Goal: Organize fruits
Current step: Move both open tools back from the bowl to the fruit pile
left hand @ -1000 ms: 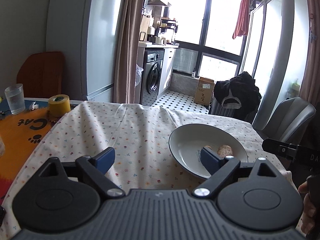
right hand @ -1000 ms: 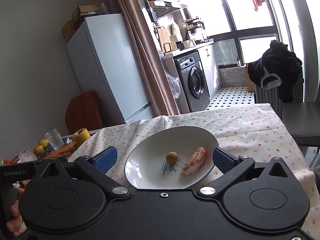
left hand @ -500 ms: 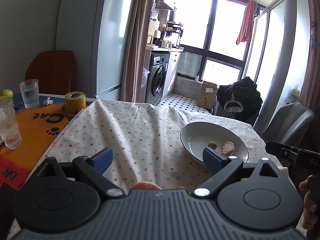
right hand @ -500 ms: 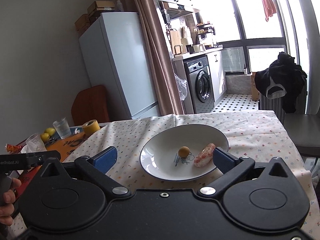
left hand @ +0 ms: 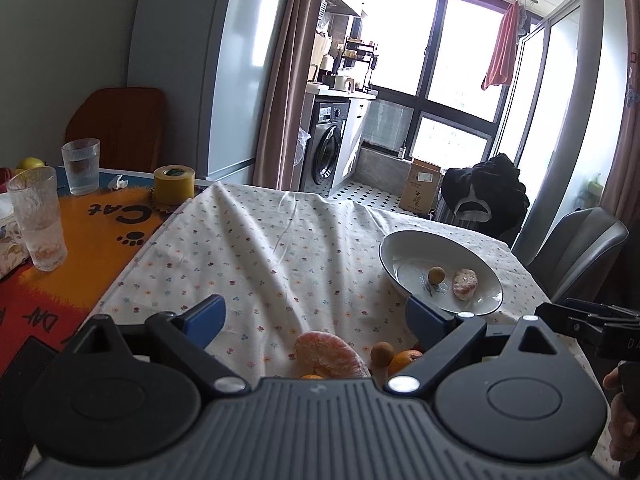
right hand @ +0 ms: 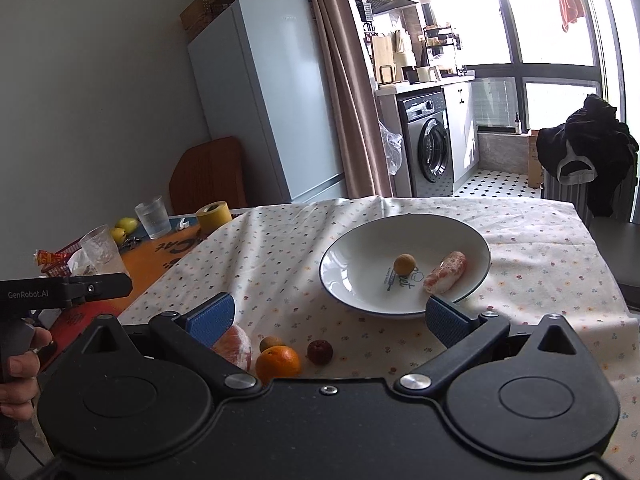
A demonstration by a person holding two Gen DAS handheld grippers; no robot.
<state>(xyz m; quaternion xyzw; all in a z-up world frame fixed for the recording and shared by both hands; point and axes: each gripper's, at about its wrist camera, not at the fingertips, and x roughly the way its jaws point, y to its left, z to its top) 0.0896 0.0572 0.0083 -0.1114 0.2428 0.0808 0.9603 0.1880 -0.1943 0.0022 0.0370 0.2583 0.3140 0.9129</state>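
- Two fruits sit inside my white bowl point(right hand: 404, 264), which rests on the flowered tablecloth point(right hand: 304, 240) toward the right edge of the tabletop: a small round brown fruit point(right hand: 403, 264) near the bowl's middle and a peeled citrus piece point(right hand: 446, 278) just to its right, apart from it.
- Near the front edge of the tabletop, four loose fruits lie close together on the cloth: a large peeled citrus point(left hand: 330, 354), a small brown round fruit point(left hand: 382, 352), an orange point(right hand: 278, 362) and a dark red fruit point(right hand: 320, 351).
- My left gripper point(left hand: 316, 318) hovers above that cluster with its blue pads spread wide, gripping nothing.
- My right gripper point(right hand: 332, 318) also has its jaws wide apart and empty, aimed toward the bowl, the right pad by the near rim.
- At the left edge, on an orange mat point(left hand: 86, 228), stand two glasses point(left hand: 38, 224) and a yellow tape roll point(left hand: 174, 184).
- A person's hand point(right hand: 20, 376) on the left gripper's handle shows in the right wrist view.
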